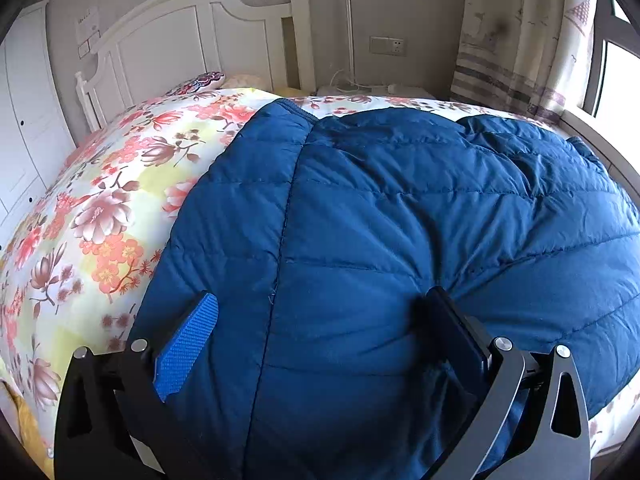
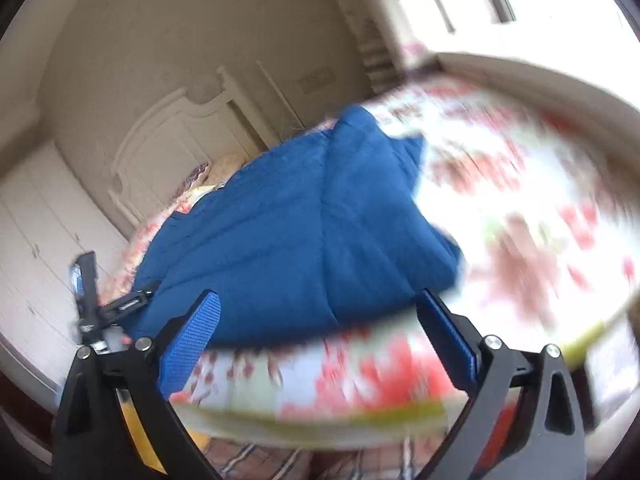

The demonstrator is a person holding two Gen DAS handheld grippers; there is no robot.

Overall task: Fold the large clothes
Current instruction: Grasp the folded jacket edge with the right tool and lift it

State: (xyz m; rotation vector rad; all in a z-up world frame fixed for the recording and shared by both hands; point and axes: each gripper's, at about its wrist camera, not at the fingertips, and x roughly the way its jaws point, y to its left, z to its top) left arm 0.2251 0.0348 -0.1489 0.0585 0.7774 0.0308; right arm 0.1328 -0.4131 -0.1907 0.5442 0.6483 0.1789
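Both jaw pairs stand apart, gripping nothing.

With the left gripper [image 1: 316, 344] low over the blue quilted coat [image 1: 400, 220], spread on the floral bedspread [image 1: 100, 220], and the right gripper [image 2: 320, 340] off its near edge, slippery padding could slide from a shallow pinch.

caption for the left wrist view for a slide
Open left gripper pressed over a blue quilted coat spread on a floral bedspread.
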